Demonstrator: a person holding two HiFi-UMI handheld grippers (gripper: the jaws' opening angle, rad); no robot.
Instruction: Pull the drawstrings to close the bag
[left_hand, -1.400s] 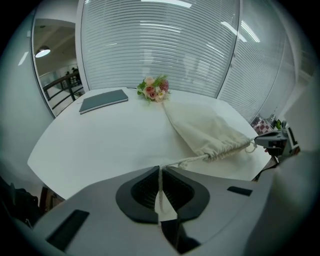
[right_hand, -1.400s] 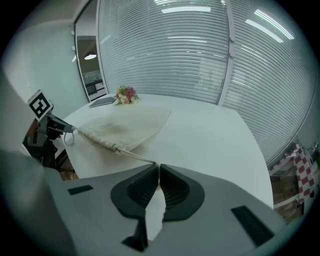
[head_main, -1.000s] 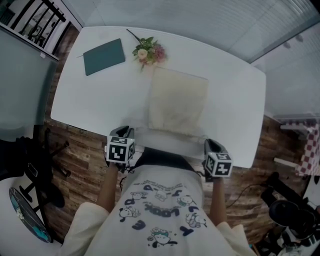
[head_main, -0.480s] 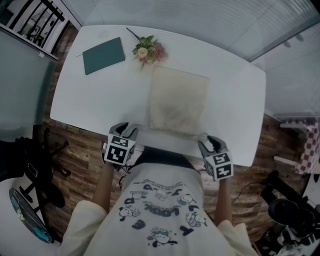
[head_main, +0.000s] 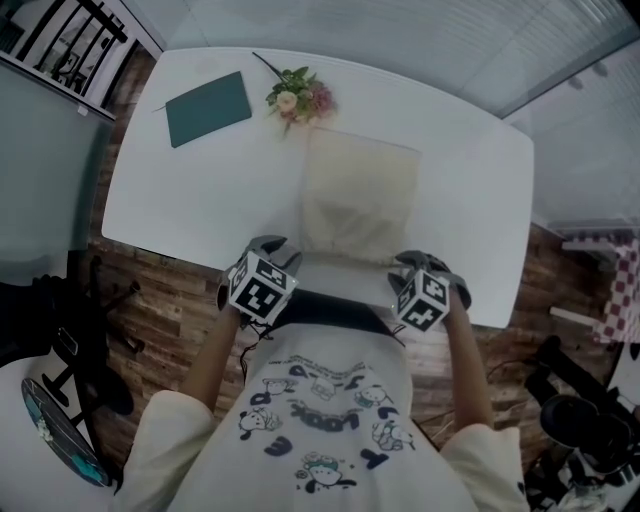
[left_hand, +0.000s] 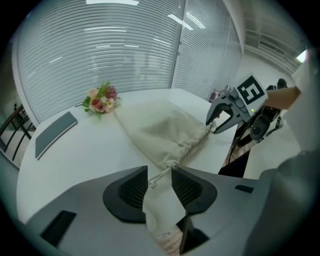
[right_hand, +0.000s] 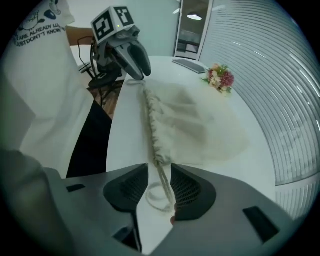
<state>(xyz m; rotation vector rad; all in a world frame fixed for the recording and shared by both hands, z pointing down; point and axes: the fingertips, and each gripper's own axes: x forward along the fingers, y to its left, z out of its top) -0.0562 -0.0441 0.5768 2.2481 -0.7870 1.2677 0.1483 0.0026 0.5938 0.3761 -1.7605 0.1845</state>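
A person stands at the near edge of a white bench (head_main: 470, 210), holding a gripper in each hand. A cream cloth bag (head_main: 360, 190) lies flat just beyond both sets of fingers, its gathered mouth running along the bench's near edge. The left gripper (left_hand: 160, 172) has its fingers apart, having just been opening. The end of the left drawstring (left_hand: 156, 178) lies in the gap, not clamped. The right gripper (right_hand: 160, 175) also has its fingers apart, having just been closing a little. The right drawstring (right_hand: 164, 181) runs through the gap and loops on the bench beneath, not clamped either. Bare bench spreads outward of each set of fingers. Far beyond the left fingers, a small bunch of flowers (head_main: 298, 100) lies near the bag's far corner. A teal notebook (head_main: 207, 111) lies further out, well apart from the bag.
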